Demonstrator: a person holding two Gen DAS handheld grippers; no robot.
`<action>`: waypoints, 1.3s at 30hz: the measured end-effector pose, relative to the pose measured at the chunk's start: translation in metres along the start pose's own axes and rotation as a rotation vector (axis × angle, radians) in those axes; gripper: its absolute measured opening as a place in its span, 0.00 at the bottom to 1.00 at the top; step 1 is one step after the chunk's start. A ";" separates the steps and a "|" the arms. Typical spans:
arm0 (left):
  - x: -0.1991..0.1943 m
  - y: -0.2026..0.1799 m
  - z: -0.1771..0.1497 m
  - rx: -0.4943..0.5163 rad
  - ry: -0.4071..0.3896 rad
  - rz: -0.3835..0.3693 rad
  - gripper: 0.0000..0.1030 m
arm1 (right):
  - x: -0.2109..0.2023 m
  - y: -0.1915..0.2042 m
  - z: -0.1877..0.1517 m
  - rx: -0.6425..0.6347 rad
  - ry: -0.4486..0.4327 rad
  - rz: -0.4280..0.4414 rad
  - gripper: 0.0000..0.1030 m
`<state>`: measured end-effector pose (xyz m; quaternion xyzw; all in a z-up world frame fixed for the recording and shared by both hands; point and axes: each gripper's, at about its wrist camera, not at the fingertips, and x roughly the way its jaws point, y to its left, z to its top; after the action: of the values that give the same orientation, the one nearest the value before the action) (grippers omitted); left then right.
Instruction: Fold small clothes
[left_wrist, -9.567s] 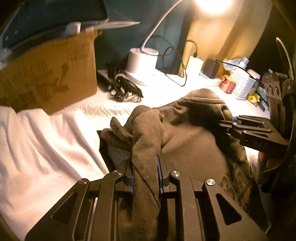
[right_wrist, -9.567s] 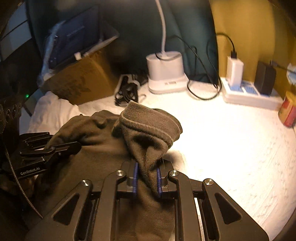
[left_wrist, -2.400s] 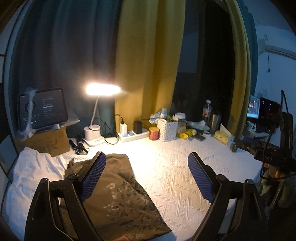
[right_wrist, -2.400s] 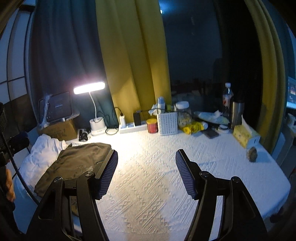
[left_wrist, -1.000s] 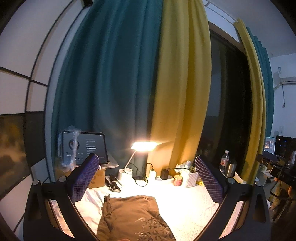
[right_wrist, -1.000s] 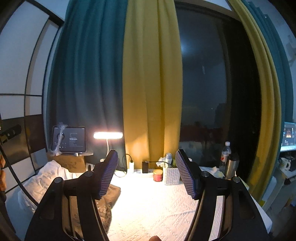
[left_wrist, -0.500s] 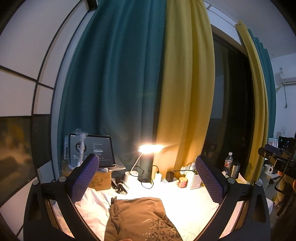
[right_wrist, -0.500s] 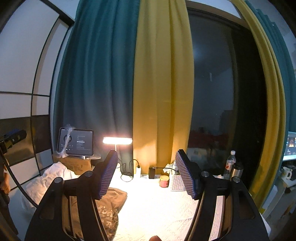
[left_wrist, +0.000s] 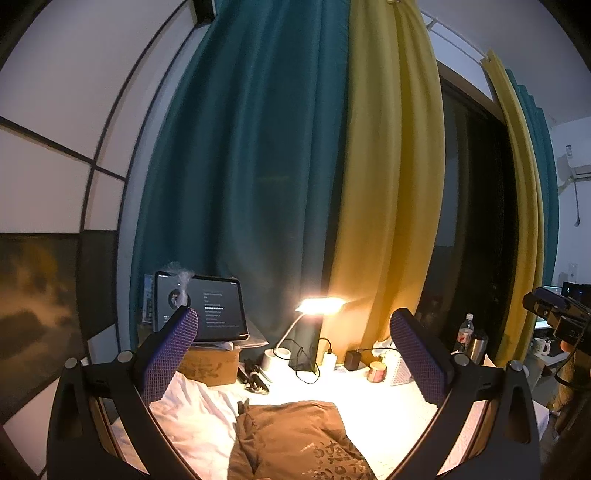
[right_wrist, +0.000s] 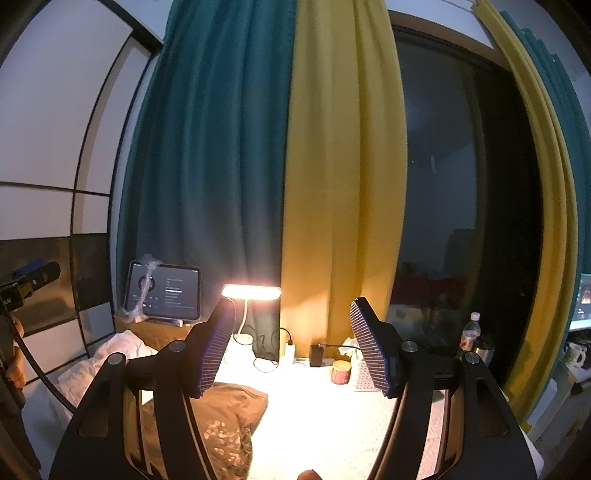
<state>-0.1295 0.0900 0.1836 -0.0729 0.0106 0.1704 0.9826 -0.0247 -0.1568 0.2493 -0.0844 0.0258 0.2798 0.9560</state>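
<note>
Black plastic two-finger left gripper (left_wrist: 293, 354) and right gripper (right_wrist: 293, 343): blue-purple gridded pads (left_wrist: 170, 354), silver screws, black cable at nine o'clock.

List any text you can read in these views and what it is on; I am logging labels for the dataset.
None reads clearly.
Tablet: pale lines on its dark screen, too small.
Shirt: pale print, blurred, cut off by the frame edge.
Box under the tablet: faint marks, illegible.
Bottle: red label, too small.
</note>
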 end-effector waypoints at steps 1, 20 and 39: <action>-0.001 0.000 0.000 0.003 -0.003 0.001 1.00 | 0.000 0.001 0.001 -0.002 -0.001 0.002 0.66; -0.001 -0.009 0.002 0.014 0.007 -0.007 1.00 | -0.006 -0.007 -0.002 0.009 0.005 -0.003 0.66; 0.002 -0.016 0.000 0.028 0.020 -0.007 1.00 | -0.006 -0.010 -0.005 0.013 0.021 -0.013 0.66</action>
<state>-0.1218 0.0755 0.1853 -0.0609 0.0225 0.1660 0.9840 -0.0248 -0.1690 0.2467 -0.0812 0.0369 0.2723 0.9581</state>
